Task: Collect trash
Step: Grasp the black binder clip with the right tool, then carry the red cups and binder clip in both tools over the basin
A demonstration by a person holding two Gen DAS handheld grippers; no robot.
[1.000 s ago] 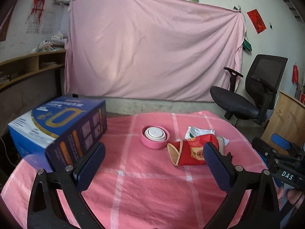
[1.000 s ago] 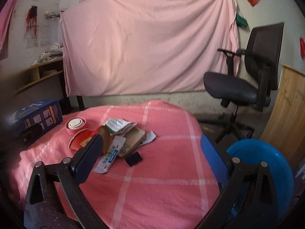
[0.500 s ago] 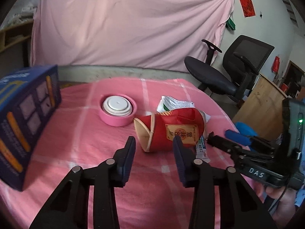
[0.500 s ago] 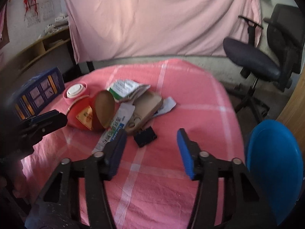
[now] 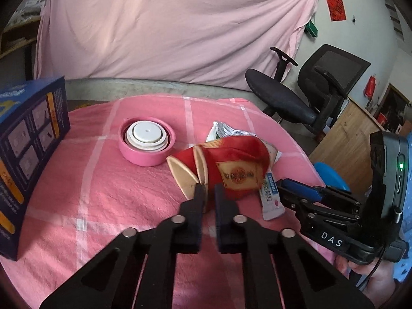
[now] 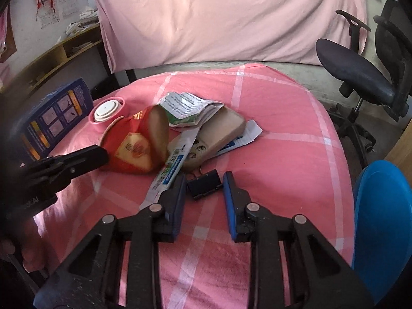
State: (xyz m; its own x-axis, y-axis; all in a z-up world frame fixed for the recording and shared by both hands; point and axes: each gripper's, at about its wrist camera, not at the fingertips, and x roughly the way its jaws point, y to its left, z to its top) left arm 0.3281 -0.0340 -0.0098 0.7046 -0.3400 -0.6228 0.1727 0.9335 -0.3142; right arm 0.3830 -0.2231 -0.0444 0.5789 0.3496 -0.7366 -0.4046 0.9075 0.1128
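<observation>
A crushed red paper cup point(image 5: 237, 164) lies on its side on the pink checked tablecloth point(image 5: 97, 200). My left gripper point(image 5: 209, 188) is shut on the cup's rim wall; in the right wrist view it point(image 6: 100, 154) meets the cup point(image 6: 128, 146) from the left. A black binder clip point(image 6: 204, 188) lies between the blue pads of my right gripper point(image 6: 204, 175), whose jaws are closing and stand just clear of the clip. Beside the clip lie a toothpaste tube point(image 6: 170, 172), a brown card piece point(image 6: 219, 131), a folded leaflet point(image 6: 190, 108) and a flattened carton point(image 6: 244, 136).
A pink lid with a white insert point(image 5: 146, 141) sits behind the cup. A blue box point(image 5: 25, 141) stands at the table's left edge. A blue round container point(image 6: 381, 219) is off the table's right side, and an office chair point(image 5: 296, 97) stands beyond it.
Both grippers tilted down and moved in toward the trash. The left jaws went from wide open to shut on the cup's rim. The right jaws narrowed around the binder clip.
</observation>
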